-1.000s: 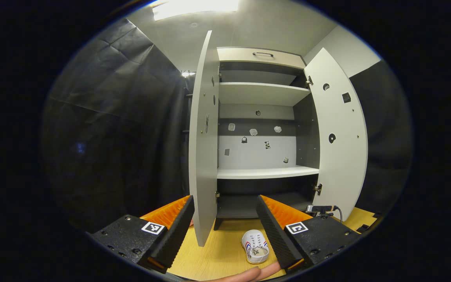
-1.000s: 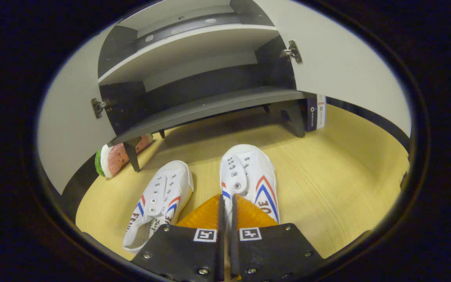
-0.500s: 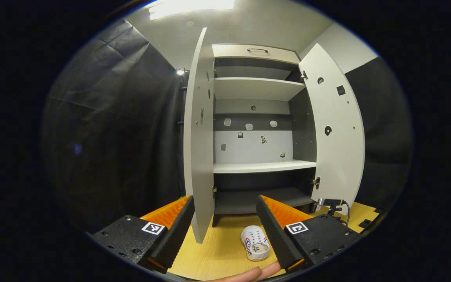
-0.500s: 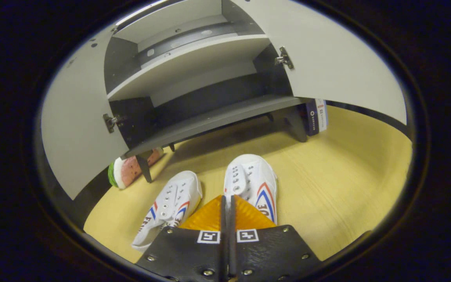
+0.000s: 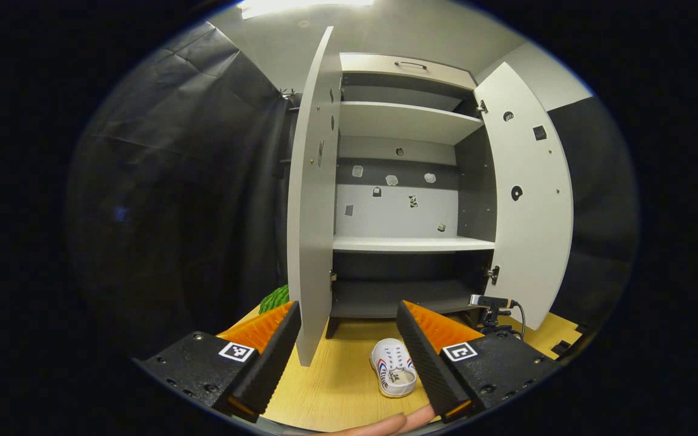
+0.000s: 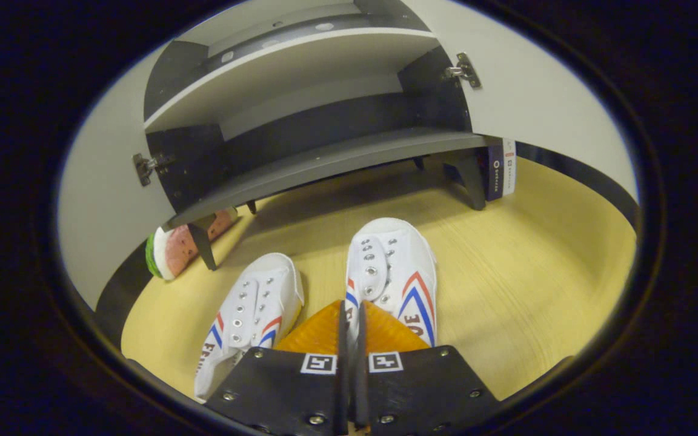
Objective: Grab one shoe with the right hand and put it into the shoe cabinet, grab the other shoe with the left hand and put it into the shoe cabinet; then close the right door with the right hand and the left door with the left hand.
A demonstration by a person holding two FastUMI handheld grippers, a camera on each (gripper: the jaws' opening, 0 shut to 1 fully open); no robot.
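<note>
The right gripper (image 6: 349, 315) has its jaws pinched on the side wall of the right-hand shoe (image 6: 396, 275), which appears a little larger and nearer than half a second ago, when it looked further off. That wavering suggests the shoe is gripped and being carried low over the wooden floor (image 6: 525, 260), though whether its sole has cleared the boards cannot be told. The other shoe (image 6: 246, 315) lies just beside it, untouched. Ahead, the shoe cabinet (image 6: 325, 163) stands with both doors swung wide, its dark bottom shelf bare. A watermelon-slice toy (image 6: 170, 248) sits by the cabinet's front leg.

The left gripper (image 5: 346, 339) waits with jaws spread apart and nothing between them, looking at the open cabinet from a little further back; its view has shifted only slightly over the last second. A shoe (image 5: 394, 375) shows on the floor below it.

By this onlooker's reckoning, the first shoe is in hand but not yet shelved; the second shoe and both doors remain to be dealt with.
</note>
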